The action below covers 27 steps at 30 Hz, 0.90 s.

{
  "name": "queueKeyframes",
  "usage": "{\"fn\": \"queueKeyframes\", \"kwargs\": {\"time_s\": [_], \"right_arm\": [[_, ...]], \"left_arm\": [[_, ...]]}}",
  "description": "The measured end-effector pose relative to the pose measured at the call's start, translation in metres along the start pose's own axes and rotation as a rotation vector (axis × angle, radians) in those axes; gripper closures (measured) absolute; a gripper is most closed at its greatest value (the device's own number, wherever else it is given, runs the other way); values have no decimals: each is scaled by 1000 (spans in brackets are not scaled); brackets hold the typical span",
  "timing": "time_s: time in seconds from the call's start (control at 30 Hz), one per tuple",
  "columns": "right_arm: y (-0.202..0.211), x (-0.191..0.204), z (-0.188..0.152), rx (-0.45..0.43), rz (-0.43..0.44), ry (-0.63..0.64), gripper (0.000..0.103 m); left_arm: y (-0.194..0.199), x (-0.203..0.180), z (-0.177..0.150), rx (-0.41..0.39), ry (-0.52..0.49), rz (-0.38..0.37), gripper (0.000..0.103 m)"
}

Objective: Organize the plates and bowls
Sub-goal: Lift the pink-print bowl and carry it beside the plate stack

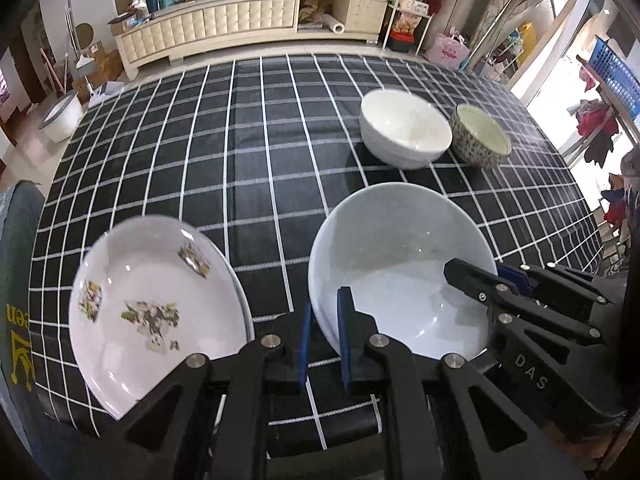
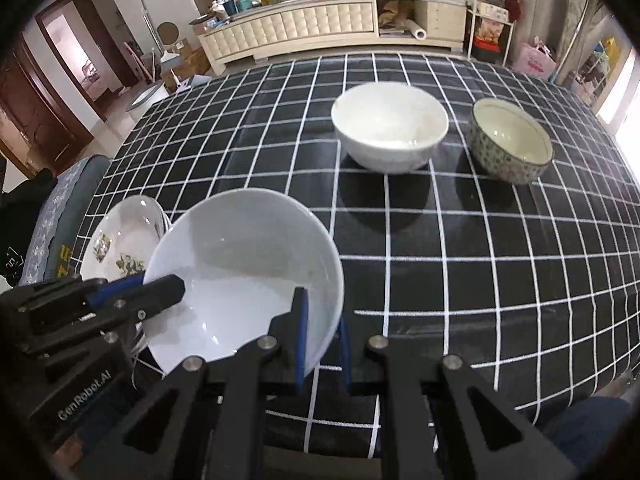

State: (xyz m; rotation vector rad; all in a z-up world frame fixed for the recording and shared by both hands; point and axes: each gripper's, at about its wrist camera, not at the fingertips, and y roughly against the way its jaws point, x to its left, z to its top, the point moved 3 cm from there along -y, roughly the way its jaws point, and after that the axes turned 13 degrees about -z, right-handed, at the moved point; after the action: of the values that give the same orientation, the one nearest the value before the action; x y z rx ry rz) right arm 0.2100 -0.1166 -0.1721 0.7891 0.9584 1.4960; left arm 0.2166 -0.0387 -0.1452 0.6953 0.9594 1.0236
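Left gripper: clamped on plate rim.
Right gripper: clamped on opposite rim.
Advice: keep plate level, lower gently onto floral plate beside it.

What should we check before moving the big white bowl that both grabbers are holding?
1. Left gripper jaws clamp the rim of the big white bowl: ok.
2. Right gripper jaws clamp the opposite rim: ok.
3. Bowl level: not ok, it looks tilted.
4. Bowl lifted off the tablecloth: cannot tell.
5. Flowered plate apart from the bowl: ok in the left view.
6. Small white bowl and patterned bowl stand upright, well away: ok.
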Motion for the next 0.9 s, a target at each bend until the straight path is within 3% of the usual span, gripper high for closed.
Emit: {"fn": "queueKeyframes", "kwargs": {"time_s": [0.47, 0.9], "right_arm": [[-22, 9, -21, 51, 11, 18, 86], [-27, 12, -26, 67, 13, 41, 86]], "left_arm": [[-21, 14, -26, 48, 48, 5, 93], [-32, 15, -33, 69, 21, 39, 93]]}}
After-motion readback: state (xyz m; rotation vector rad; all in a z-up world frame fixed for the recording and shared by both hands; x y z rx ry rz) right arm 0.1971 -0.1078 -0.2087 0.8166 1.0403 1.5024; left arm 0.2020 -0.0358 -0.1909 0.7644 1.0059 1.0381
